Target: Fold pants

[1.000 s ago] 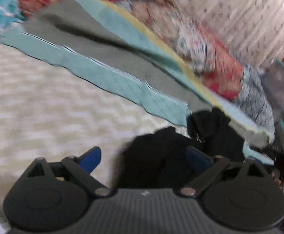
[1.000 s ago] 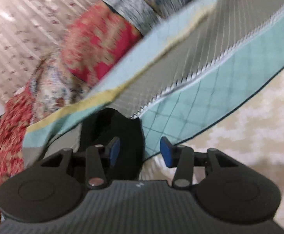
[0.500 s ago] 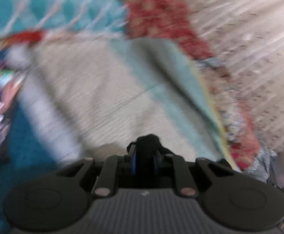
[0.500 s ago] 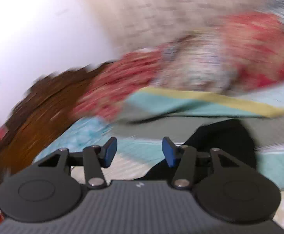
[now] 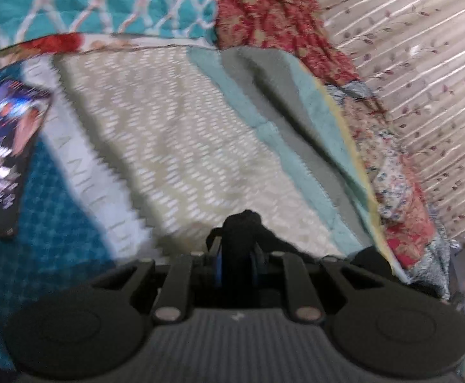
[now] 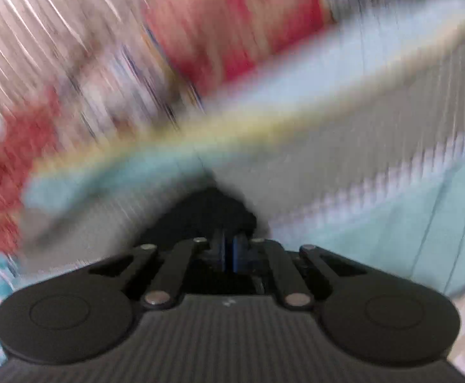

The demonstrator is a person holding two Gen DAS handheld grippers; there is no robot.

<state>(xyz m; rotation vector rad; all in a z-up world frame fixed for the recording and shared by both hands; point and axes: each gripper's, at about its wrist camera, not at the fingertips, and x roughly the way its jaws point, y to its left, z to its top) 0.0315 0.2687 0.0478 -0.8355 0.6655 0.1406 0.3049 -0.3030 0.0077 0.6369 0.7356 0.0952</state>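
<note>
The only writing in sight runs along a white band [image 5: 82, 172] of the bedding, left of centre in the left wrist view; the pale letters are smeared, and I can pick out something like "A NICE" but would not swear to it. At the left edge of that frame lies a dark printed card [image 5: 4, 156] with light lettering, too blurred to read, resting on a blue checked cloth [image 5: 50, 223].

The left gripper [image 5: 236, 255] is clenched on a bunch of the black pants [image 5: 240, 226]; the fabric pokes up between the blue pads at lower centre, and more of it shows as a dark lump at lower right, partly hidden behind the gripper body. Beyond it spreads a cream blanket [image 5: 168, 134], then a teal and grey quilt [image 5: 283, 102] running toward the upper right, with red floral bedding [image 5: 273, 12] and a striped curtain [image 5: 423, 63] behind.

The right wrist view is badly streaked by motion. The right gripper [image 6: 229, 252] has its blue pads [image 6: 240, 252] drawn almost together at centre, with the pants [image 6: 206, 214] as a black mound right ahead of them; the pads appear to pinch its near edge, though the exact grip is hard to make out. Behind, only colour bands survive: pale blue, yellow, grey, red. Most of the pants lies out of sight in both views.
</note>
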